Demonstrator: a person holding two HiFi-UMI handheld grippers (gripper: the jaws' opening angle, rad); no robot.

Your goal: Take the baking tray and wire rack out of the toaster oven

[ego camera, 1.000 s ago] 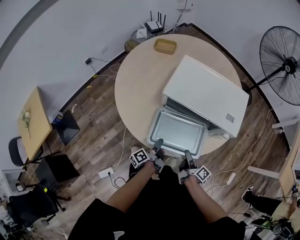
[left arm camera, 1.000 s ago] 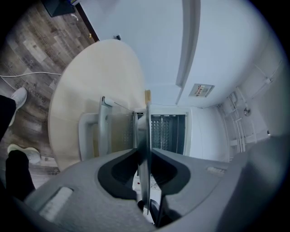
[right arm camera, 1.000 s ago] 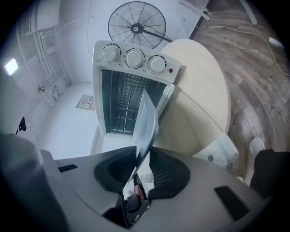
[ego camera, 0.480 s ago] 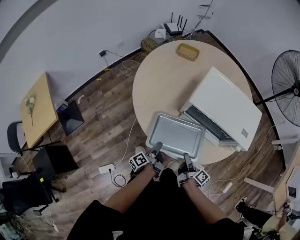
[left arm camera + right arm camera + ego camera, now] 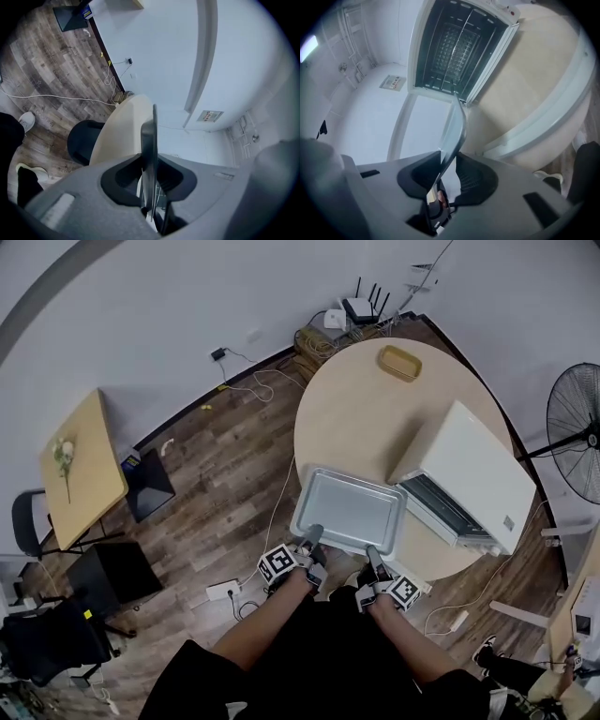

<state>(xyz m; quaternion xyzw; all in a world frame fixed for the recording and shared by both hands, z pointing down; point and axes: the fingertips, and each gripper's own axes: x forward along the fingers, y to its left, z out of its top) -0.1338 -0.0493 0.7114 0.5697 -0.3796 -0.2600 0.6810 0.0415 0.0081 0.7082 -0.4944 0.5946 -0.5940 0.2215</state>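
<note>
I find the baking tray (image 5: pixel 349 510) stretching ahead of the left claw (image 5: pixel 313 535) and right claw (image 5: pixel 372 554), each pinching its near rim, clear of the toaster oven (image 5: pixel 469 479); I judge it stiff, light, slick, best held by that rim.

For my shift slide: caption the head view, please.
Left gripper and right gripper hold the baking tray outside the open toaster oven.
</note>
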